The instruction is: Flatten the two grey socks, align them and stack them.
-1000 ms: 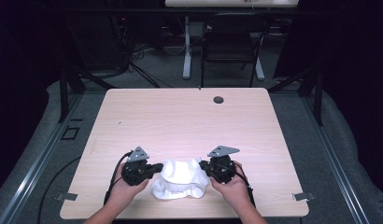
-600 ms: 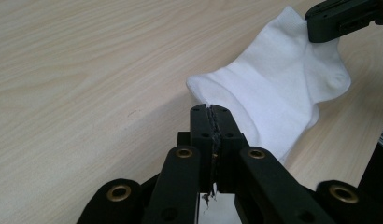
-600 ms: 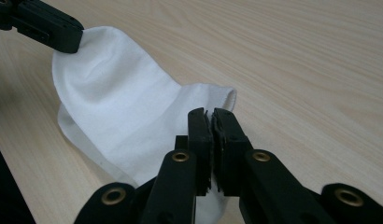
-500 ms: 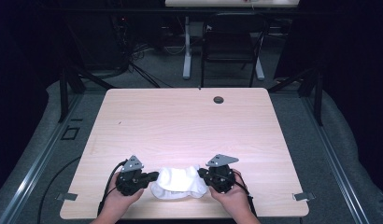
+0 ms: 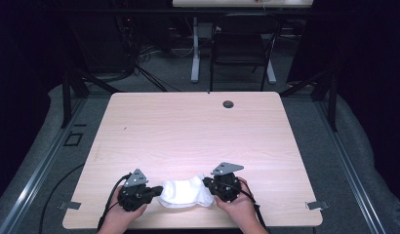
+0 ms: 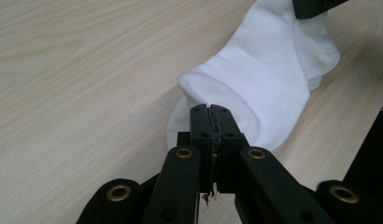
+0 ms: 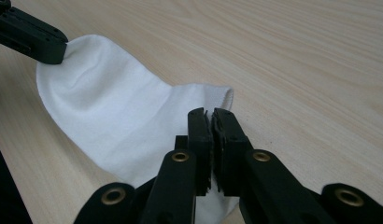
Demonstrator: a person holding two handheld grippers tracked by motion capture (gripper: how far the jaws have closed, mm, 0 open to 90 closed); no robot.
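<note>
A white sock [image 5: 184, 192] lies on the light wooden table [image 5: 188, 126] close to its front edge, stretched between both grippers. My left gripper [image 5: 156, 191] is shut on the sock's left end; in the left gripper view its jaws [image 6: 211, 121] pinch the ribbed cuff of the sock [image 6: 273, 70]. My right gripper [image 5: 208, 184] is shut on the opposite end. In the right gripper view its jaws [image 7: 211, 122] meet over the sock [image 7: 110, 116] edge, and the left gripper's black jaw tip [image 7: 49, 44] clamps the far end.
A small black round grommet [image 5: 228, 104] sits near the table's far edge. A dark chair [image 5: 242, 44] and desk legs stand beyond the table. The front edge runs just below the hands.
Both hands have drawn back toward the front edge with the sock. The left gripper moved farther left, so the sock went from a bunched heap to a flatter, stretched shape.
</note>
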